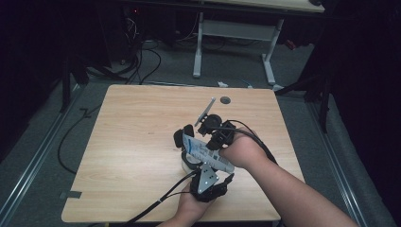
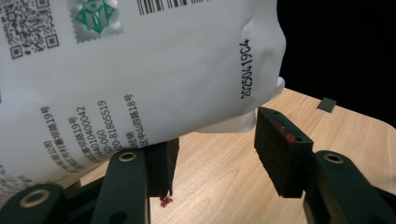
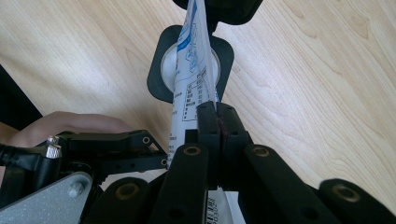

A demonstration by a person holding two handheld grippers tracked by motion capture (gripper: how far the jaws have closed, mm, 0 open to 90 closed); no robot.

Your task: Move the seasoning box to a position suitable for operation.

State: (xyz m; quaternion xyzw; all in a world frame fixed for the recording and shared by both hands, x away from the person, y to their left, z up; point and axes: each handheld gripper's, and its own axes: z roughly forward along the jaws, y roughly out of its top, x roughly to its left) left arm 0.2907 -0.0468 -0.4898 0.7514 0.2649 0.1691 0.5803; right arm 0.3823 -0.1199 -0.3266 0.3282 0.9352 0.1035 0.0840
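Low centre of the high view: left gripper (image 1: pixel 206 181), jaws parted and released, the white pouch (image 2: pixel 140 70) resting against one pad in its own view but not clamped; just above it, mid-frame, right gripper (image 3: pixel 217 122), jaws clenched on the pouch edge. The pouch hangs over a black-rimmed cup (image 3: pixel 159 77) on the counter (image 1: pixel 132 132); beyond, a small dark disc (image 1: pixel 225 100) near the counter's far edge.

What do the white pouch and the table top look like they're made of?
White pouch: looks like thin plastic film with a smooth, slightly glossy finish; it creases softly and carries a printed barcode and date code. Table top: light wood grain, matte, possibly laminate rather than solid wood; the pictures cannot settle which.
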